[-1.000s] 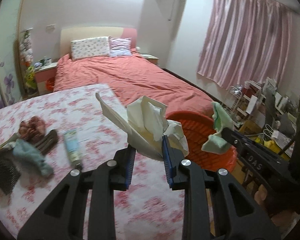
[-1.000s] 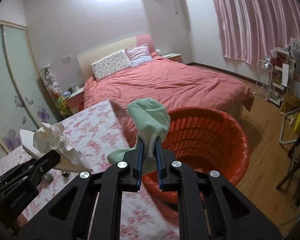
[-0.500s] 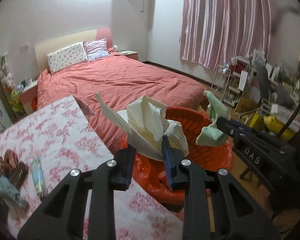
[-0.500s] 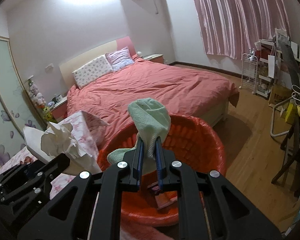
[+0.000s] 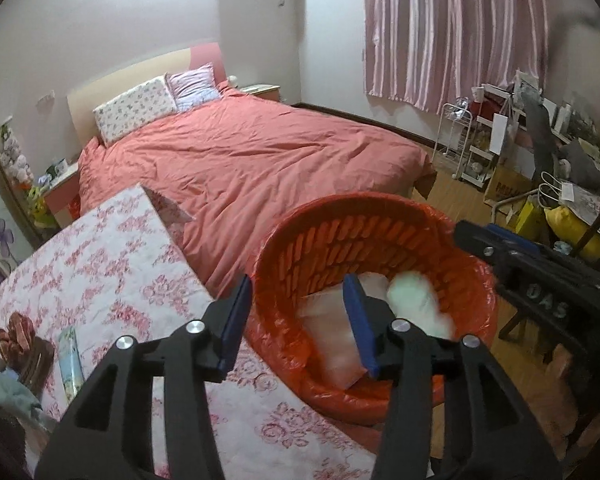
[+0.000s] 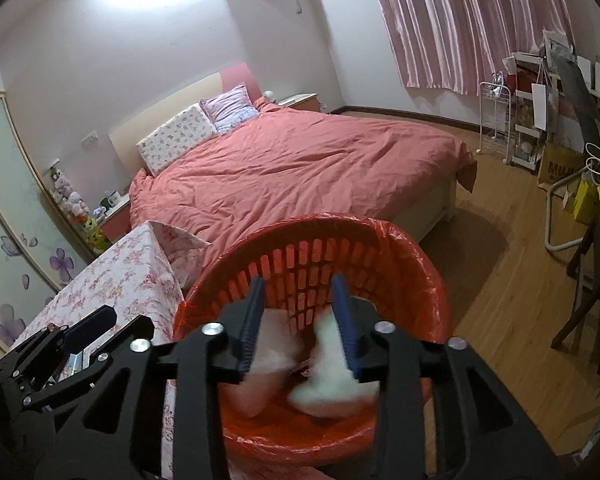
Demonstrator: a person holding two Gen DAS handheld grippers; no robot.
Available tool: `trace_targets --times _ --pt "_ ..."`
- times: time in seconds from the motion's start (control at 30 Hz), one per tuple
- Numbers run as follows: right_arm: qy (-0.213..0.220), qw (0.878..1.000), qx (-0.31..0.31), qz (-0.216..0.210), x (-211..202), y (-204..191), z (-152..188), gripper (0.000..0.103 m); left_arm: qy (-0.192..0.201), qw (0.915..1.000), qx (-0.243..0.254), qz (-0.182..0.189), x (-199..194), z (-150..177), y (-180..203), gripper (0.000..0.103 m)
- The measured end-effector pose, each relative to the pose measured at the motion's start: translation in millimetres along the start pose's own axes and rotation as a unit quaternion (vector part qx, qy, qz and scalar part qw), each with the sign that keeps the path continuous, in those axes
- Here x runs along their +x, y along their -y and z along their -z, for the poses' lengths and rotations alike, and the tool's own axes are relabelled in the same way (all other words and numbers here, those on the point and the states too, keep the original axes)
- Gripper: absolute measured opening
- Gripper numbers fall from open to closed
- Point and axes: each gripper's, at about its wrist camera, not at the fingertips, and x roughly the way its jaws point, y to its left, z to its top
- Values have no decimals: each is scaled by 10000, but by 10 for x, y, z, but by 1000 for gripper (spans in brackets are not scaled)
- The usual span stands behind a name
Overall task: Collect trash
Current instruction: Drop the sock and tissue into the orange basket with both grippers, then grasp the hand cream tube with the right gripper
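Right wrist view: both hand-held grippers (image 6: 298, 320) (image 5: 300, 320) have just spread, dropping trash (image 6: 332, 384) into the bin (image 6: 412, 248); lift clear.

Left gripper (image 5: 298, 322) over the near rim of the red basket (image 5: 364, 232), jaws just opened and standing apart with nothing between. Below, inside the basket, blurred pale paper wad (image 5: 332, 332) and, probably, the light green cloth (image 5: 418, 306), both loose. Right gripper (image 5: 496, 246) reaching in from the right above the far rim. Floral tablecloth (image 5: 112, 264) at left, carrying a tube (image 5: 69, 356) and dark bundled items (image 5: 18, 338). Pink bed (image 5: 244, 160) behind
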Motion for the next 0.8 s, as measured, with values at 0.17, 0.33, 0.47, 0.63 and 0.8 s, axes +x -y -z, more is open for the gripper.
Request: trace_targets --times 0.17,0.33,0.47,0.63,0.8 --pt "62 9997 -179 139 -80 -94 -12 46 44 9994 -91 -332 -115 111 -142 66" --pt "152 9986 -492 154 -195 -326 -2 55 125 9971 -265 -698 -356 307 -402 80" --pt "117 9970 -767 24 -237 -578 55 55 128 9943 -504 -935 -578 509 -722 83" --pt "-58 9930 -1154 -244 -236 -973 185 55 121 9876 -872 -1299 -889 808 -1151 85" --pt "-335 9858 -1541 -576 -218 -1397 380 55 145 9802 -1169 -1590 -1163 1051 -1554 86"
